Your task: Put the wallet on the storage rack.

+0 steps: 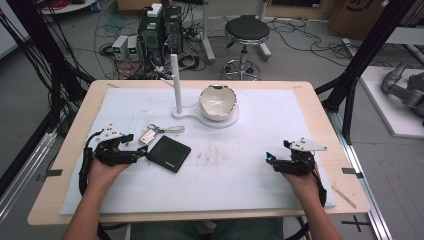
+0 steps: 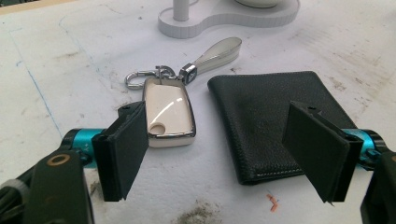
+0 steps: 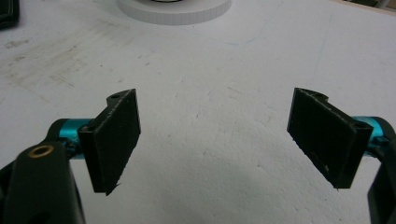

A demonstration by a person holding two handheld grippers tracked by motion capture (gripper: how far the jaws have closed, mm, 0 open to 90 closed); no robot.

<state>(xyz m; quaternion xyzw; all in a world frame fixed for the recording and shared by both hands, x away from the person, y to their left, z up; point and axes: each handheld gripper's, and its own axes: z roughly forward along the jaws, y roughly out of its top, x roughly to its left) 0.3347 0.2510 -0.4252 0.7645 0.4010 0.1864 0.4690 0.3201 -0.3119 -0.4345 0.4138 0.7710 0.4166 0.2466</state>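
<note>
Two grippers rest on the white mat (image 1: pixel 250 170) in front of you, one at each side, and both have their jaws spread wide with nothing pinched. Your left gripper (image 2: pixel 224 149) sits at the mat's left, pointing toward a black wallet (image 2: pixel 275 121) and a cream key fob (image 2: pixel 167 114); in the left gripper view the fob lies just inside the left jaw, while the wallet's near corner sits ahead of the right jaw (whether either pad touches anything, you cannot tell from here). The fob carries a metal clip (image 2: pixel 140 78) and a pale strap (image 2: pixel 217 51) that runs up toward the white stand (image 2: pixel 224 21). From the high view, the wallet lies flat just beside the gripper's tips, with the fob a little behind it. That stand bears an upright white post (image 1: pixel 175 82) and a white bowl (image 1: pixel 217 102) near the far middle of the mat. Your right gripper (image 3: pixel 219 140) lies well apart at the mat's right side, its open jaws over bare mat, with the stand's round base farther ahead.
</note>
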